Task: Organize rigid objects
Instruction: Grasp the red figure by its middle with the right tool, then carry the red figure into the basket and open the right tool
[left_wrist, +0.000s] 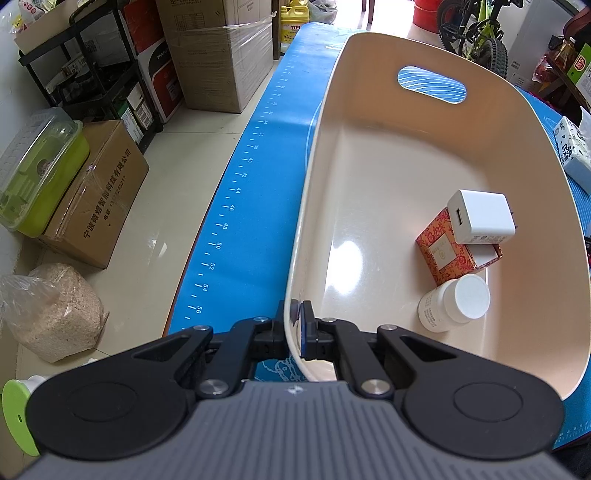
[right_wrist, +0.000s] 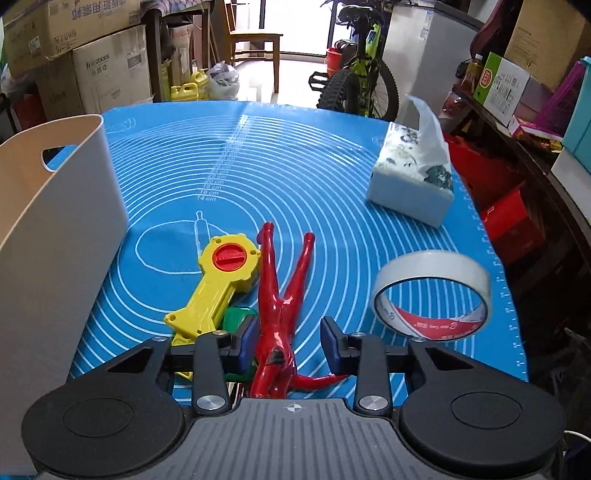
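Blue mat (right_wrist: 332, 177); left claw (left_wrist: 298, 325) pinches bin (left_wrist: 321, 155) rim; right claw (right_wrist: 290, 341) gapes around red figure (right_wrist: 275, 310).

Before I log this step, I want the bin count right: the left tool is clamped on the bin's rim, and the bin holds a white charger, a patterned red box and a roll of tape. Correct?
Not quite. The third item is a white pill bottle, not tape. The left wrist view shows it beside the patterned red box and white charger, with the left tool clamped on the bin rim. The tape roll stands on the mat in the right wrist view.

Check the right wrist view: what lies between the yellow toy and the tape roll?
The red figure lies there, between the open right gripper's fingers; beyond it, bare blue mat reaches the tape roll.
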